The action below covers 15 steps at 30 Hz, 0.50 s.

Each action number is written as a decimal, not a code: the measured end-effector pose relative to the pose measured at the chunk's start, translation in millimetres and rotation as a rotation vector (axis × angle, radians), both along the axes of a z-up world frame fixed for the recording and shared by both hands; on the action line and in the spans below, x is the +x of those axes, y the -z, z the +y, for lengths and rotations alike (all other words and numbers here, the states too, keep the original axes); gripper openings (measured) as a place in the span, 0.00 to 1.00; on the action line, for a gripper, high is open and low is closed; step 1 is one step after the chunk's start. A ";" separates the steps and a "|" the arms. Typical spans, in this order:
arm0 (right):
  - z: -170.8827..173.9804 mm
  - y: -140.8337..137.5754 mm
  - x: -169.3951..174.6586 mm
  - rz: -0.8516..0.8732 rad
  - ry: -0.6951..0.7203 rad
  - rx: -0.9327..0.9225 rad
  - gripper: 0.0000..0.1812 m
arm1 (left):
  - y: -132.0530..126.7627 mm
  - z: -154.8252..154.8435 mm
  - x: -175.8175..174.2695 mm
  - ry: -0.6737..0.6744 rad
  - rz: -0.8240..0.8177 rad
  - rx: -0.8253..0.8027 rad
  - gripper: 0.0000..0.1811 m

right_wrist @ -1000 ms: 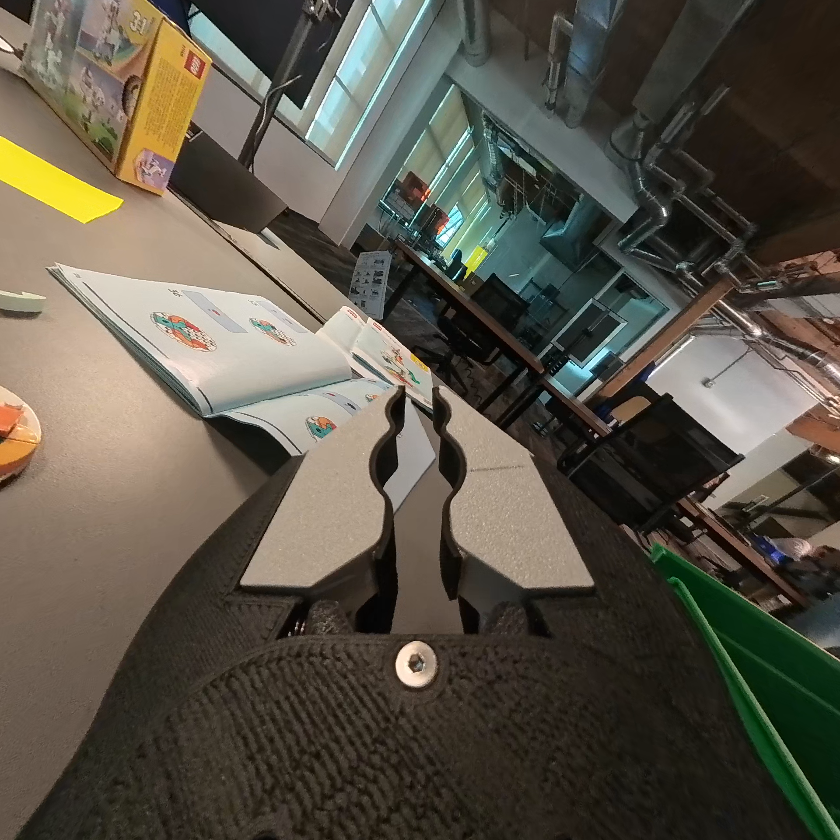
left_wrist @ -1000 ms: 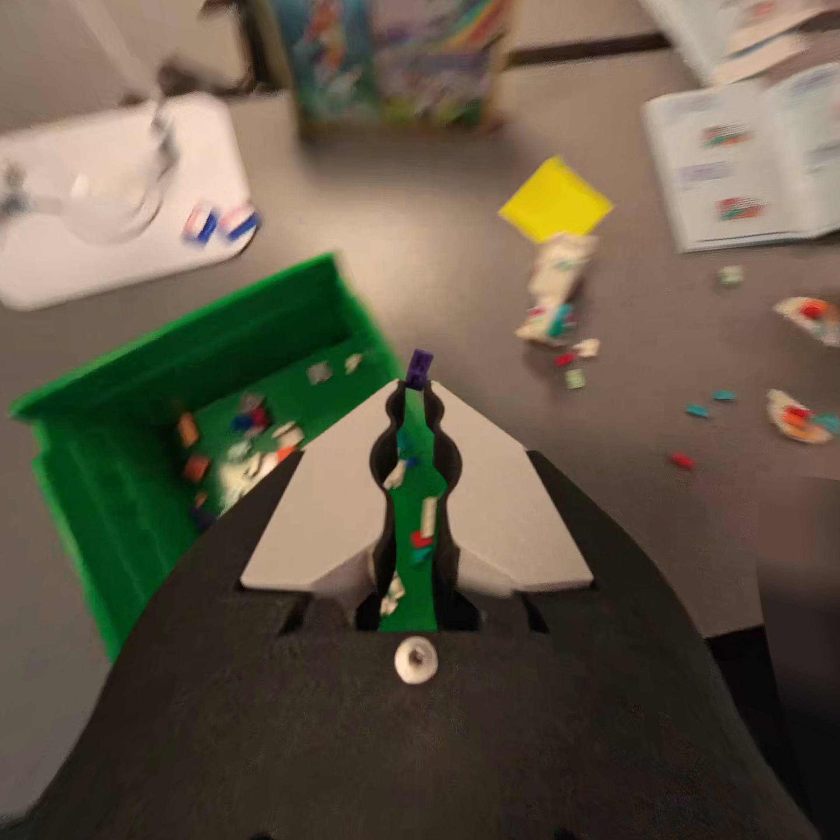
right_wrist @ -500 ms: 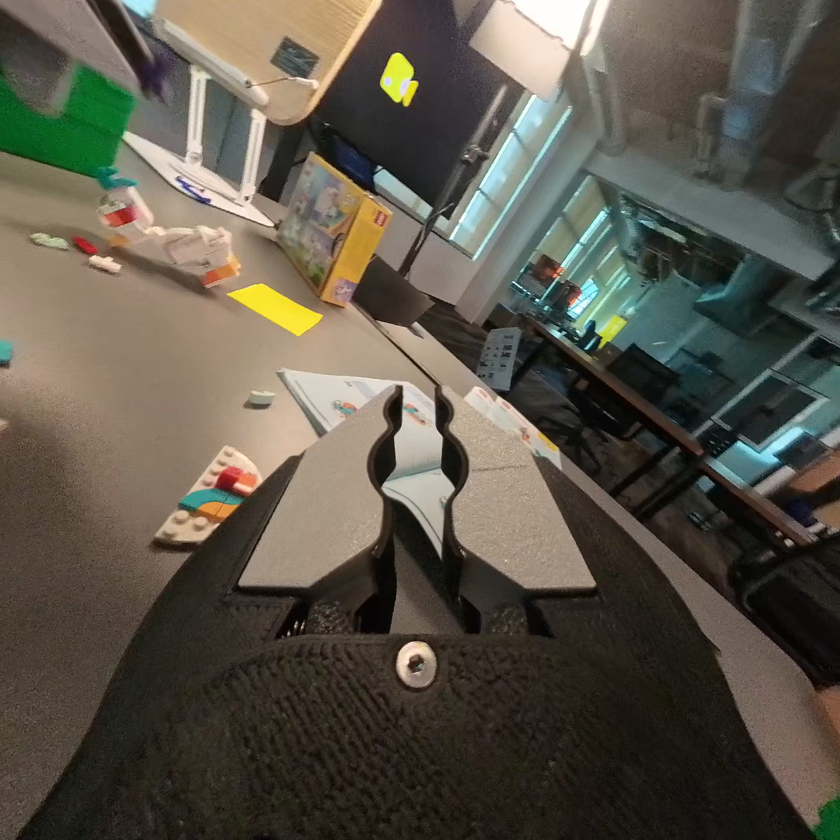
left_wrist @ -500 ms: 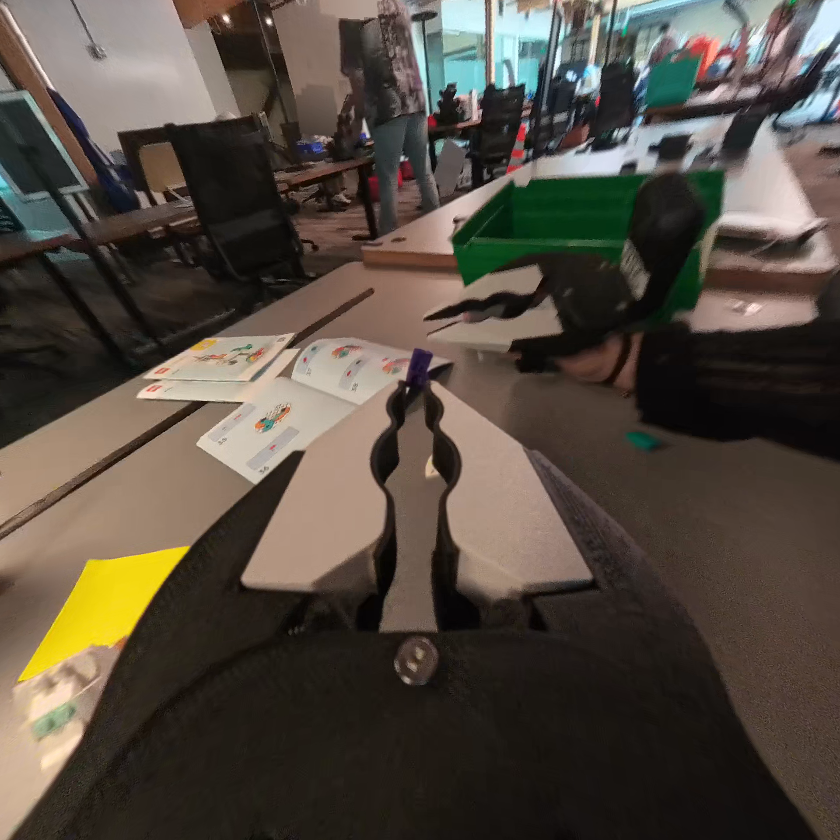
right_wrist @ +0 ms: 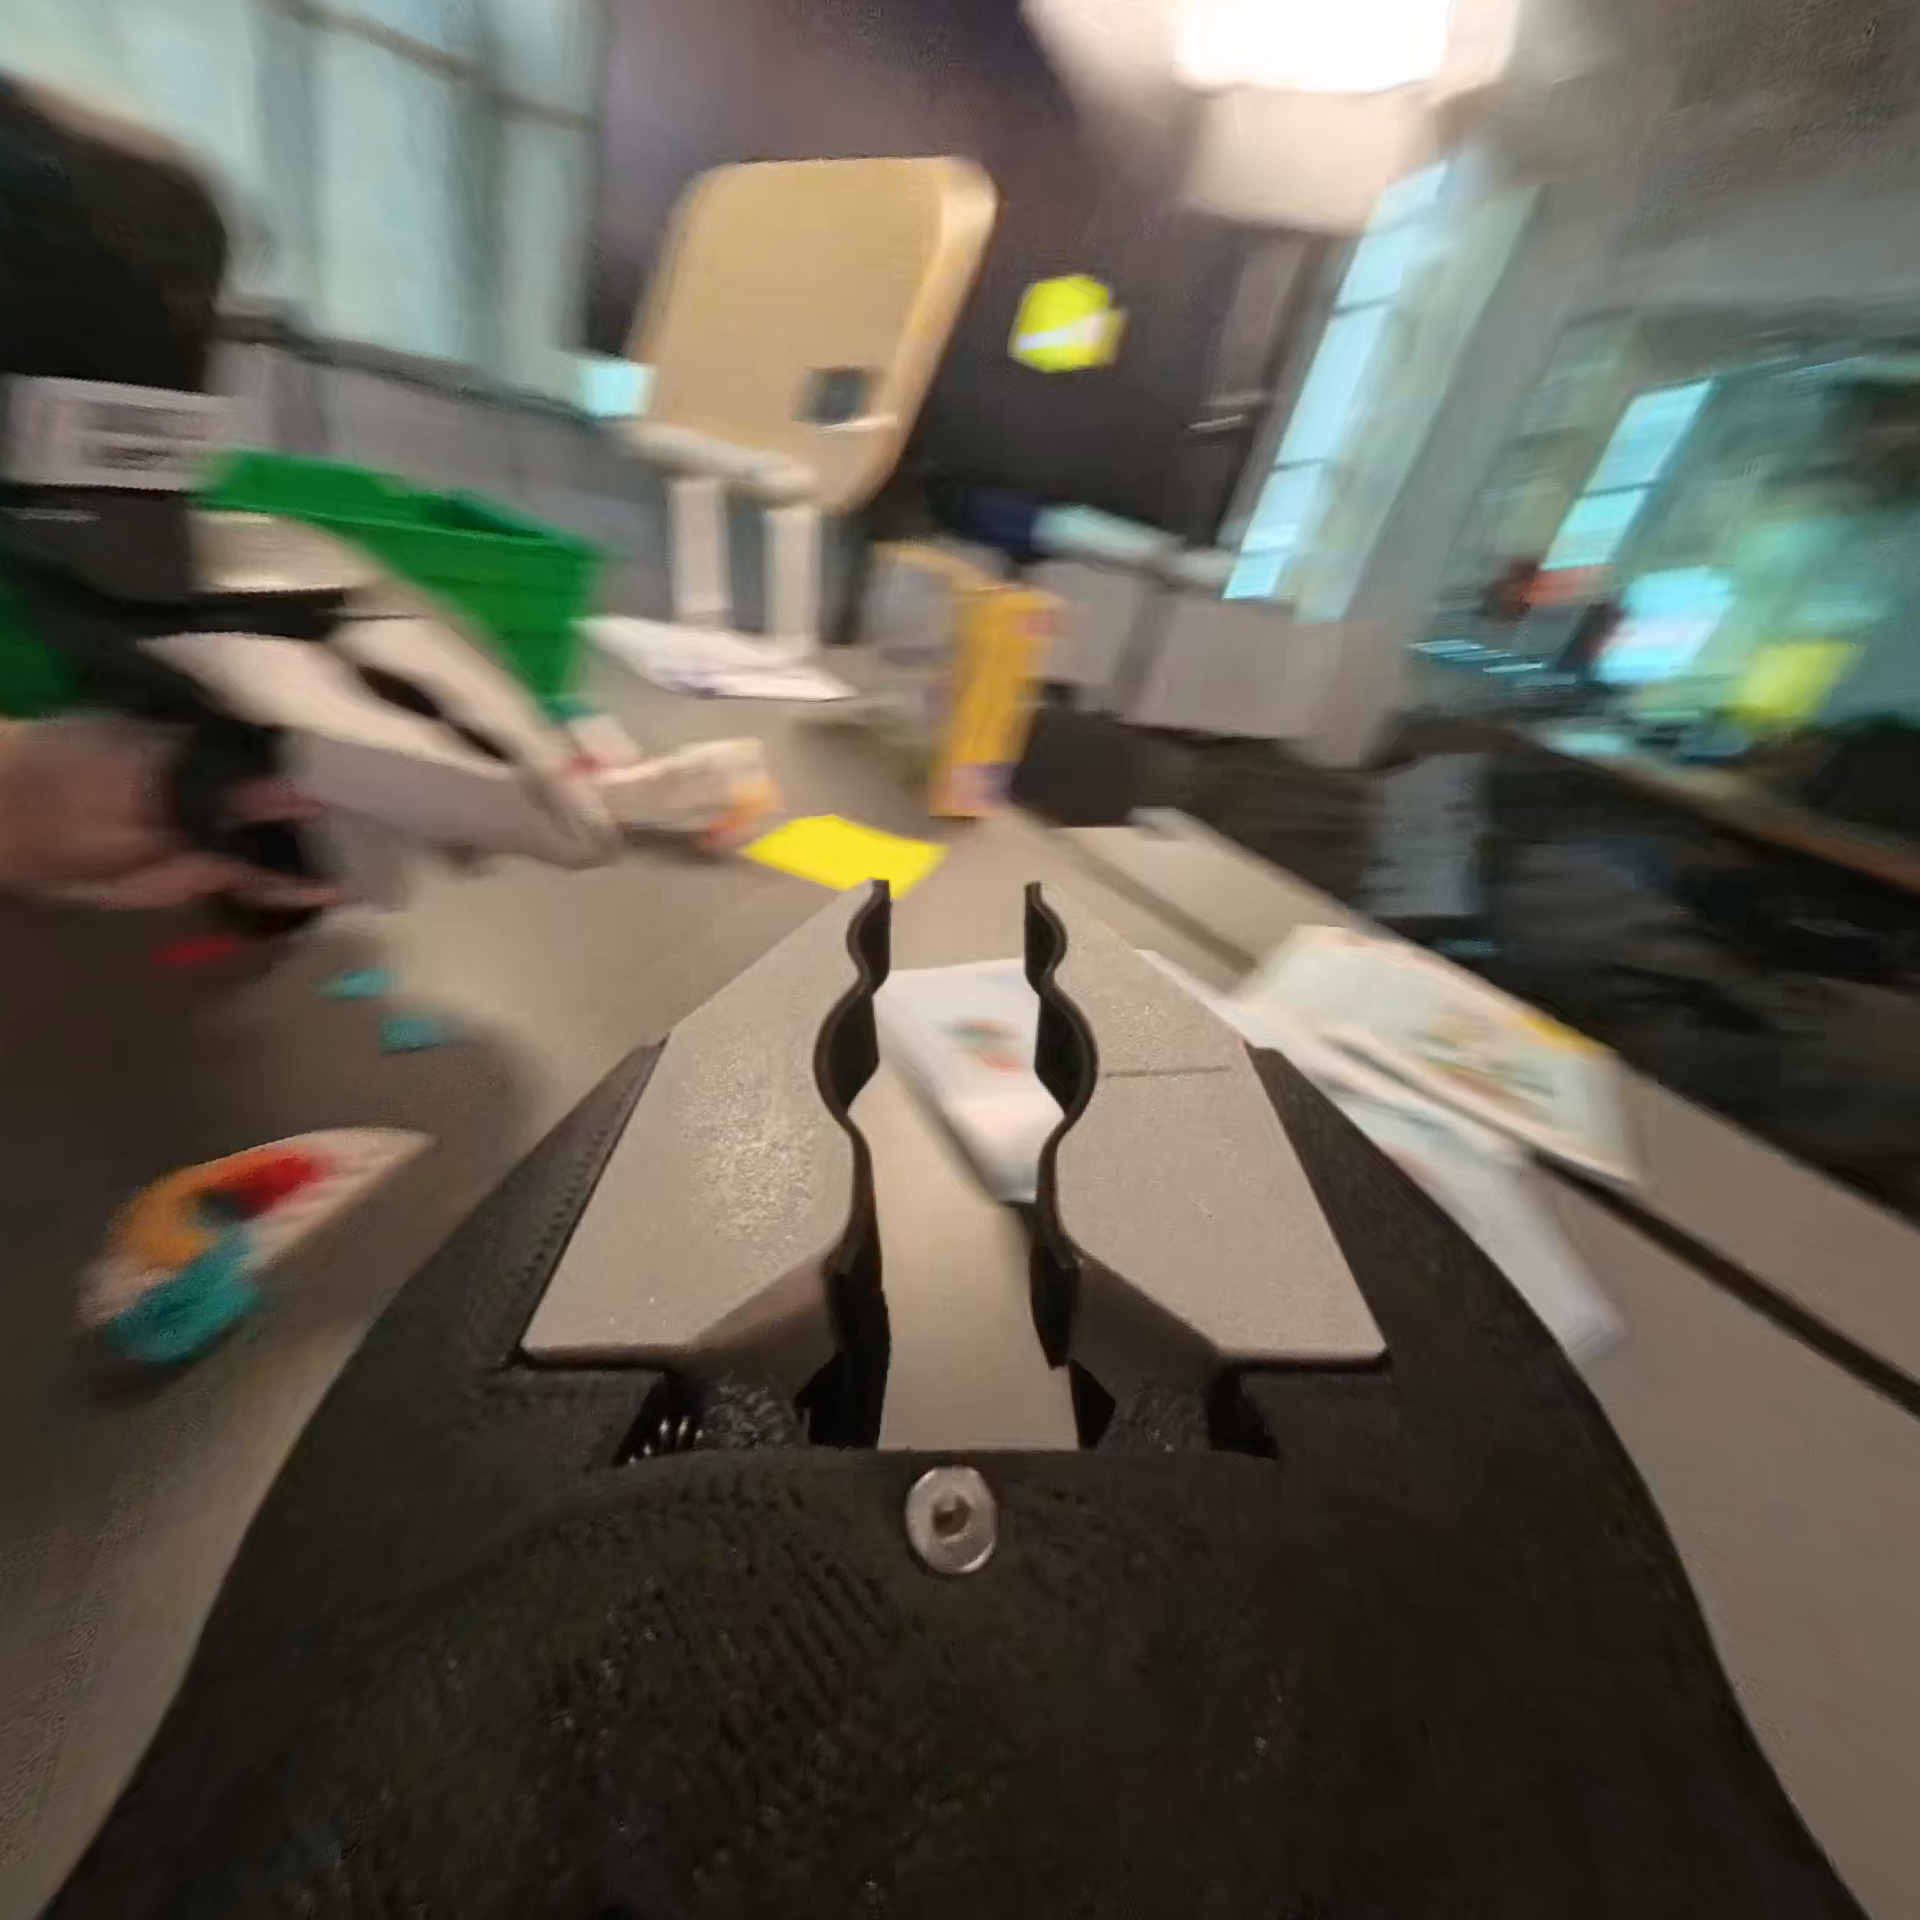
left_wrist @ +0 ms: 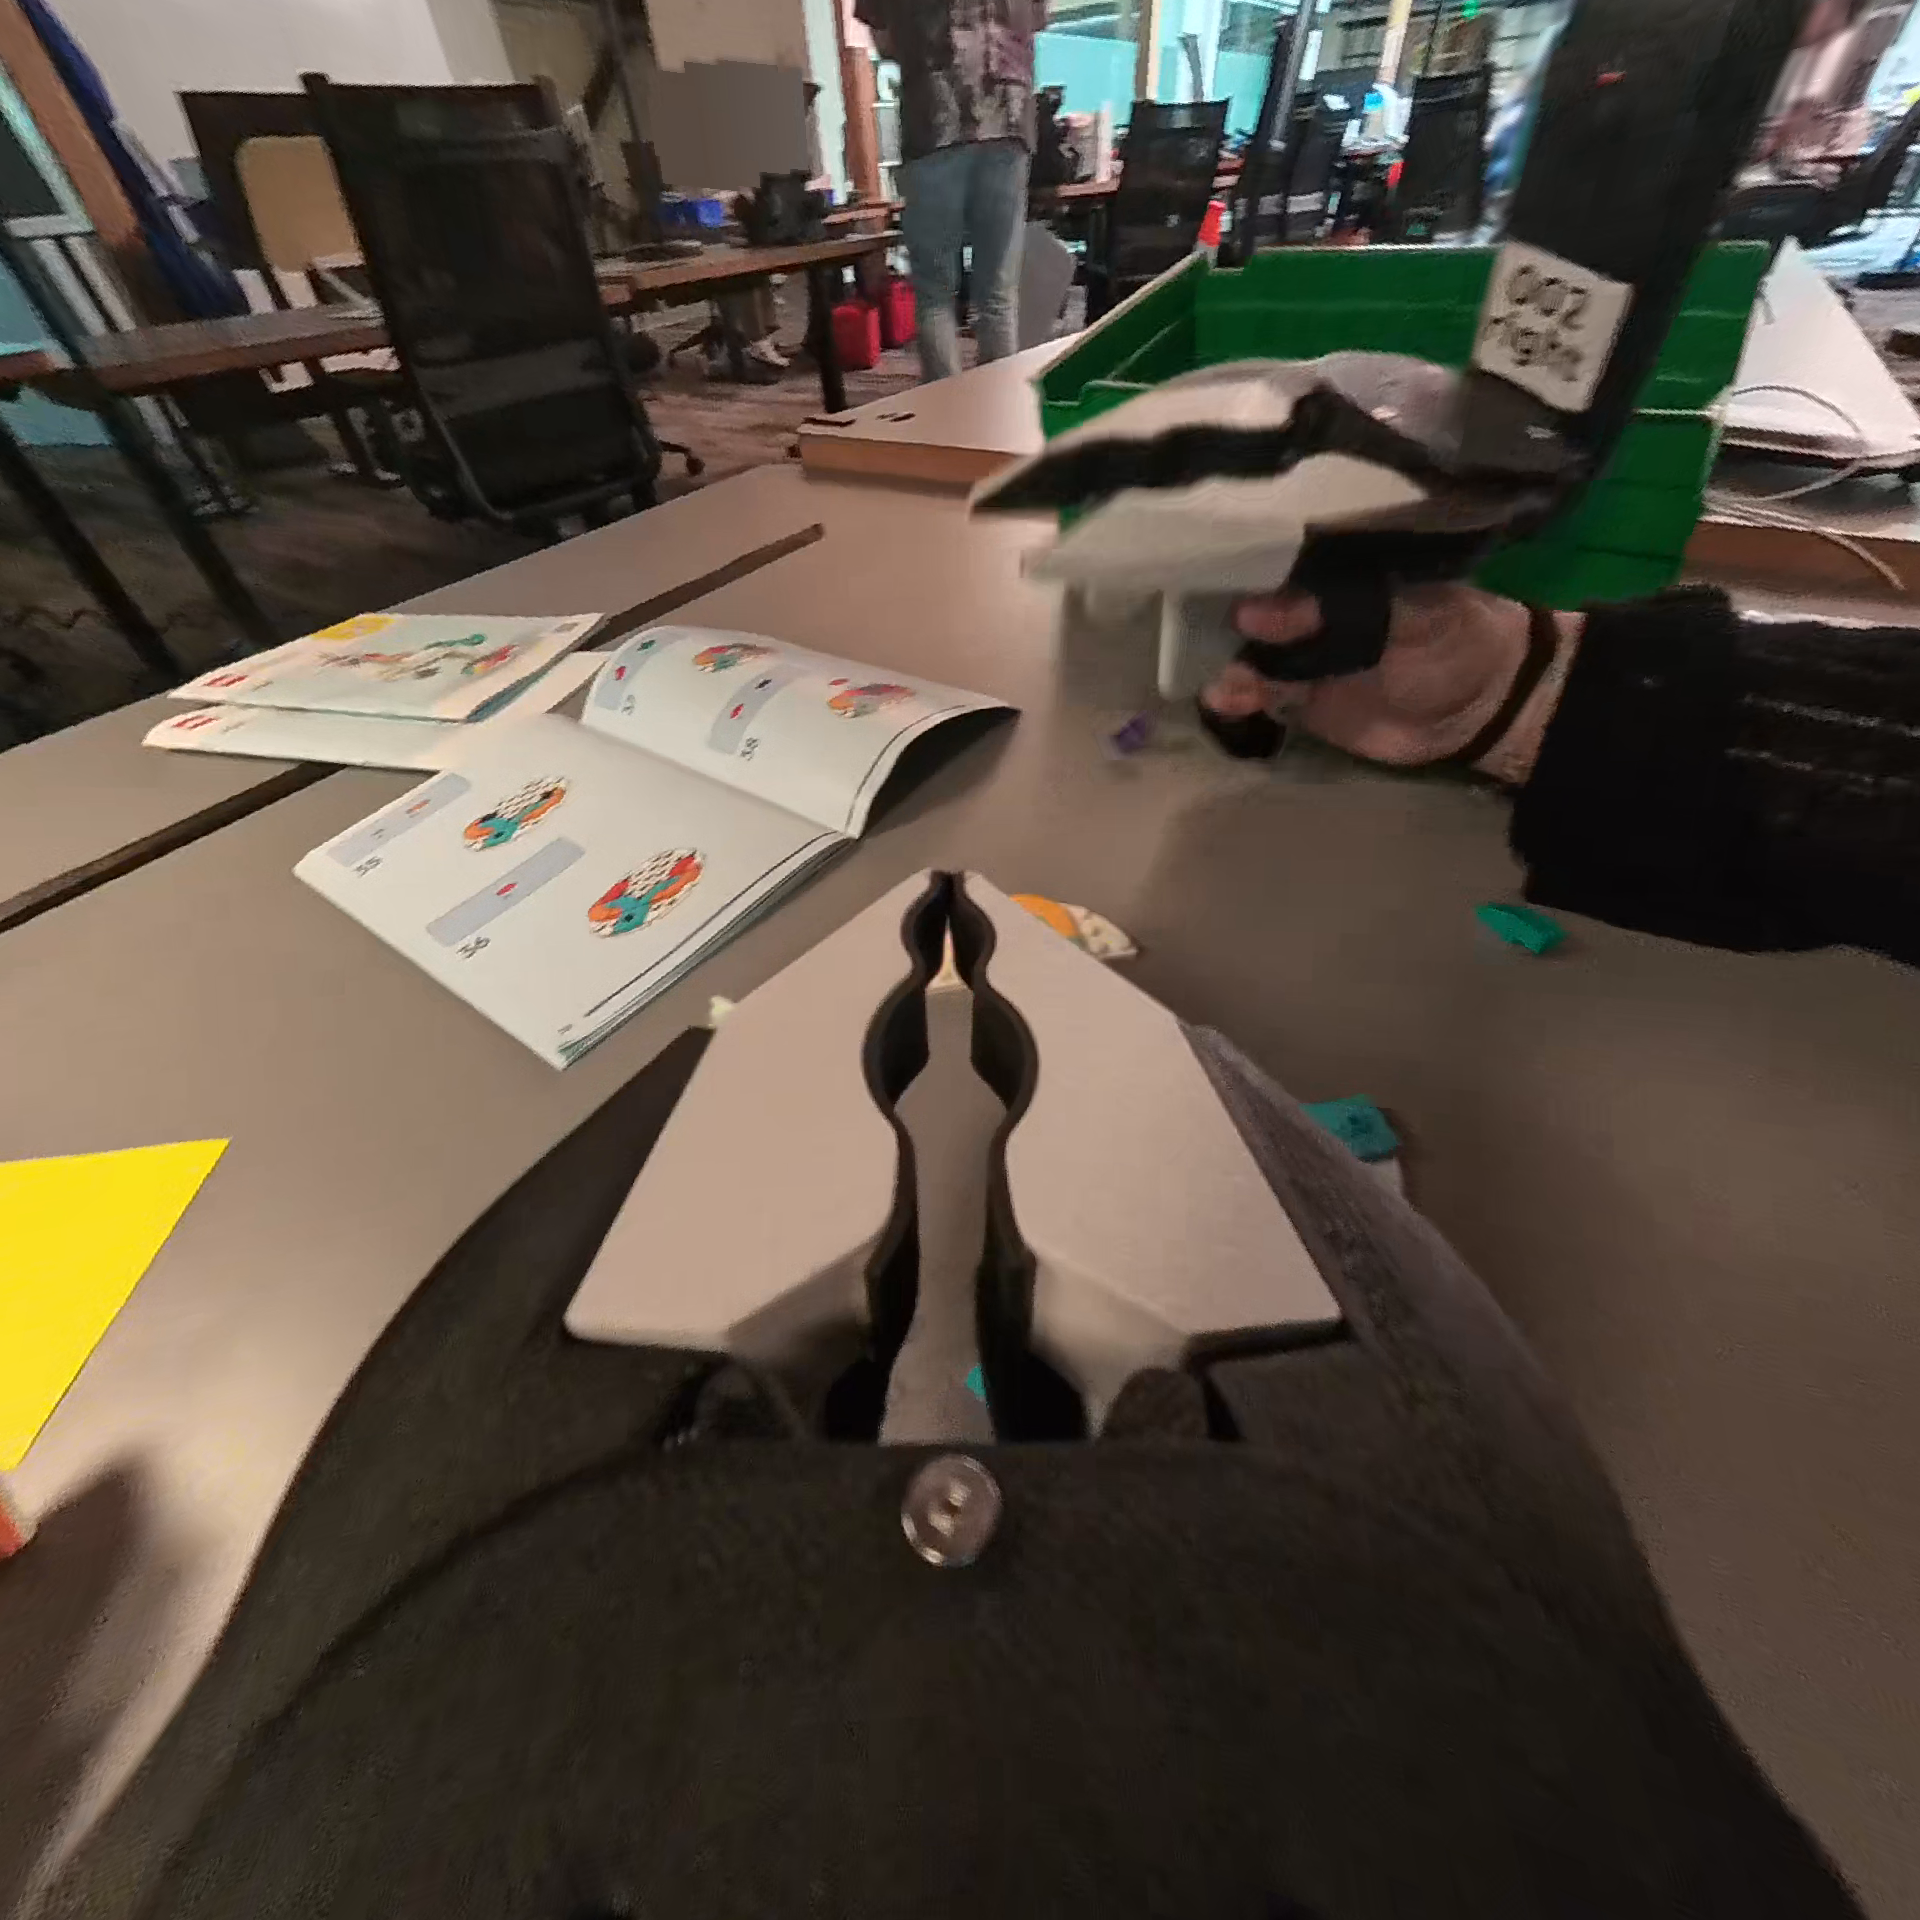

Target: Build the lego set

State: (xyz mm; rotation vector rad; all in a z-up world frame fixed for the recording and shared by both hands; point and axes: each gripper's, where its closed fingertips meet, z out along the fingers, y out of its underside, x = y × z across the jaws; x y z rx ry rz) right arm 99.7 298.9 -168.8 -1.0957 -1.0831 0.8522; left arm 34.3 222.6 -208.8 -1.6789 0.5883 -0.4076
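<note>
My left gripper [left_wrist: 951,885] is shut and empty, low over the grey table [left_wrist: 1558,1351]. Just past its tips lies a partly built round lego plate [left_wrist: 1081,925], which also shows in the right wrist view [right_wrist: 208,1236]. A small purple piece [left_wrist: 1130,736] lies on the table by the hand that holds my right gripper [left_wrist: 1008,535]. In its own view my right gripper [right_wrist: 956,896] is open and empty, pointing over the open instruction booklet [right_wrist: 977,1049]. That view is blurred. My left gripper [right_wrist: 582,821] shows there at the left.
The open booklet [left_wrist: 644,831] and a second booklet [left_wrist: 384,665] lie at the left. A green bin [left_wrist: 1351,301] stands behind the right hand. Teal pieces [left_wrist: 1519,927] [left_wrist: 1351,1127], a yellow sheet [left_wrist: 83,1247] and the lego box [right_wrist: 987,707] are on the table. The grippers' ends are close to 11 cm from one another.
The purple piece is gone from my left gripper's tips, which have closed; a purple piece now lies on the table. My right gripper's jaws have spread and it has swung left.
</note>
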 end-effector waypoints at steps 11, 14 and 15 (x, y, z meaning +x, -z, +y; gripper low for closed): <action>87.4 -17.5 103.4 0.015 0.697 0.228 0.11 | -2.9 8.8 -33.5 -0.136 -0.074 -0.007 0.04; 81.9 -14.3 92.4 -0.022 0.647 0.250 0.11 | -6.2 7.5 -36.3 -0.133 -0.099 -0.007 0.06; 75.5 -12.2 82.7 -0.046 0.586 0.259 0.11 | -7.5 7.4 -38.1 -0.138 -0.098 -0.003 0.06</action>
